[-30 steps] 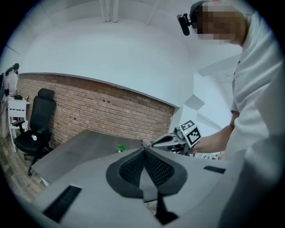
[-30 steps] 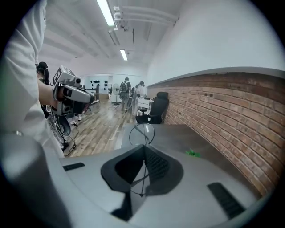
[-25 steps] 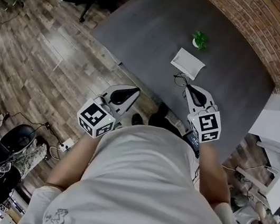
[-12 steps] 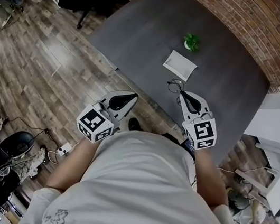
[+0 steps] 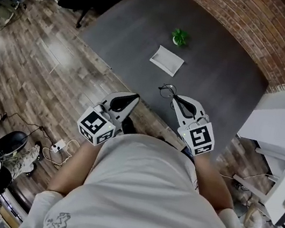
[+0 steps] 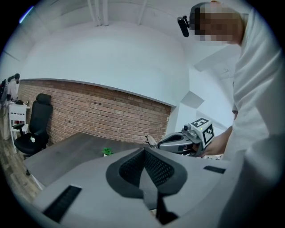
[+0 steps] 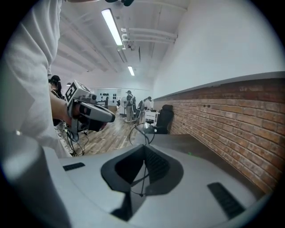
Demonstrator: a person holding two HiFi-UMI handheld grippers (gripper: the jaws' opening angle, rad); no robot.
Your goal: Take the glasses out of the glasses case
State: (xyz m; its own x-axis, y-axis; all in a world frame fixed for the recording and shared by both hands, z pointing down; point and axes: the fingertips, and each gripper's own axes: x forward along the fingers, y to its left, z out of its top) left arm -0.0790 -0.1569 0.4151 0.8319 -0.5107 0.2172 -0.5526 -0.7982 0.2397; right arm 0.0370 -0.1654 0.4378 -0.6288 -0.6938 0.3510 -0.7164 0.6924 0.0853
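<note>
The black thin-rimmed glasses (image 5: 166, 91) hang over the near part of the dark table (image 5: 219, 80), with my right gripper (image 5: 175, 97) shut on one of their arms. In the right gripper view the rim (image 7: 139, 133) stands just past the shut jaws. The white glasses case (image 5: 166, 61) lies flat on the table, farther out than the glasses. My left gripper (image 5: 133, 98) is shut and holds nothing. It hovers at the table's near edge, left of the right gripper, and shows in the right gripper view as the left gripper (image 7: 91, 113).
A small green plant (image 5: 179, 36) stands beyond the case. A brick wall (image 5: 266, 29) runs behind the table. Wooden floor (image 5: 36, 65), office chairs and cables lie to the left. My own torso fills the lower part of the head view.
Both grippers have drawn back toward me from the case. The glasses have come along in the right gripper, and the gap between them and the case has grown.
</note>
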